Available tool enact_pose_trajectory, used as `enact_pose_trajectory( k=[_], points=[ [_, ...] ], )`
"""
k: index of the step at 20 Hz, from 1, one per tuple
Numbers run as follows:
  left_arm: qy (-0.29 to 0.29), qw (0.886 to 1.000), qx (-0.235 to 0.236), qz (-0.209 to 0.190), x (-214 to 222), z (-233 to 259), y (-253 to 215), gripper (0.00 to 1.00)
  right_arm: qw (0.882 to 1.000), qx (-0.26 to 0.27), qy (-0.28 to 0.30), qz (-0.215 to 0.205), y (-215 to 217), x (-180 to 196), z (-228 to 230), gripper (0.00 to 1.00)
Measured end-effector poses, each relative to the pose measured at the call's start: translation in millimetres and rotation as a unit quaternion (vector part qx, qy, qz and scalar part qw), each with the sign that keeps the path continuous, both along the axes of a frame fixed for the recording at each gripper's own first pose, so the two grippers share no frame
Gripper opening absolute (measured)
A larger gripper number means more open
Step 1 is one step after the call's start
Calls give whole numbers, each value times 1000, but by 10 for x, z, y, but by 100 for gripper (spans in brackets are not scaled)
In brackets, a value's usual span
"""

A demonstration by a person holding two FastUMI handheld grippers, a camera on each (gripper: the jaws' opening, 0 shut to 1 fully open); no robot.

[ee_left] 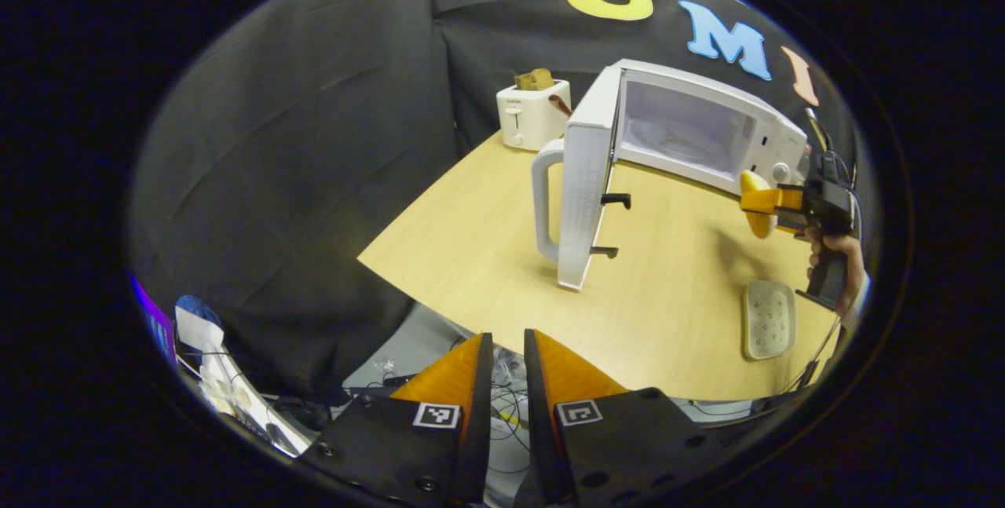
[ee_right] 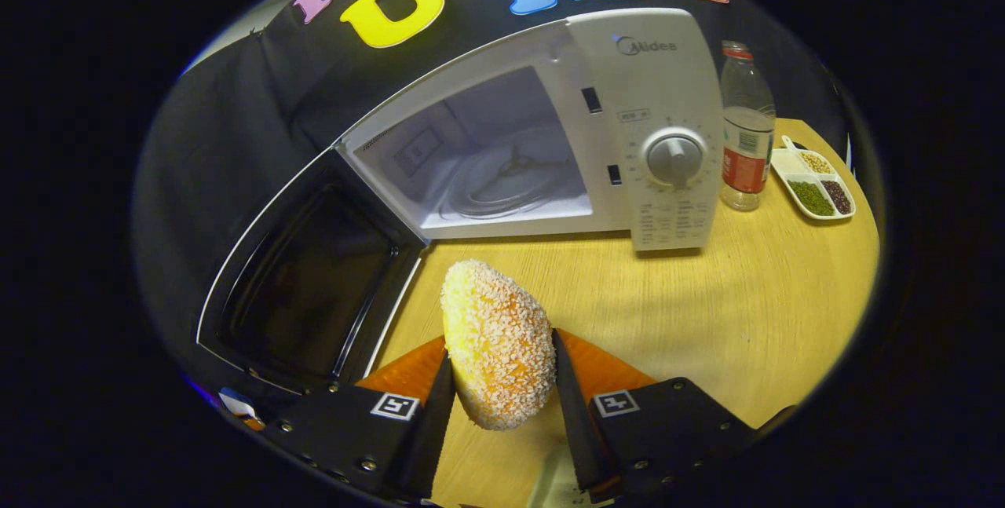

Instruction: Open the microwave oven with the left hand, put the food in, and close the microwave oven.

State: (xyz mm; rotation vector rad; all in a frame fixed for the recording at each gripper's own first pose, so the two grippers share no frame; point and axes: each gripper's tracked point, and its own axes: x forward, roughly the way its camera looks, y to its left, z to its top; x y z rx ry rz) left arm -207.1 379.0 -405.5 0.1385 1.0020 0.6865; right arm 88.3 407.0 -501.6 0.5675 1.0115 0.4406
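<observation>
The white microwave (ee_right: 667, 68) stands on the wooden table with its door (ee_right: 306, 280) swung wide open to the left; the glass turntable (ee_right: 510, 170) inside is bare. My right gripper (ee_right: 502, 347) is shut on a crumb-coated oval bread roll (ee_right: 495, 319), held above the table in front of the cavity. The left gripper view has the door (ee_left: 585, 178) edge-on with its handle (ee_left: 542, 202), and the right gripper (ee_left: 754, 198) carrying the roll near the microwave (ee_left: 691, 131). My left gripper (ee_left: 508, 339) hangs back off the table's near edge, fingers nearly together with nothing between them.
A white toaster (ee_left: 534, 111) with toast in it sits at the table's far corner. A pale dish (ee_left: 769, 318) lies near the front edge. Right of the microwave stand a bottle (ee_right: 746, 131) and a divided tray (ee_right: 813, 182) of beans. Cables lie on the floor below.
</observation>
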Motion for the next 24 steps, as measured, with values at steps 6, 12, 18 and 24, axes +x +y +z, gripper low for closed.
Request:
enact_pose_trajectory(
  k=[6,12,18,24],
  points=[
    [19,1000,2,10,-227,58,5,31,994,35,-12,-102,444,675,-34,66],
    [31,999,6,16,-404,116,73,31,982,29,-30,-186,703,1286,-201,68],
    [36,999,3,36,-618,163,169,31,964,1,-73,-254,716,1738,-348,70],
    [37,998,-6,48,-675,111,189,31,946,-26,-94,-310,603,2001,-438,70]
  ],
)
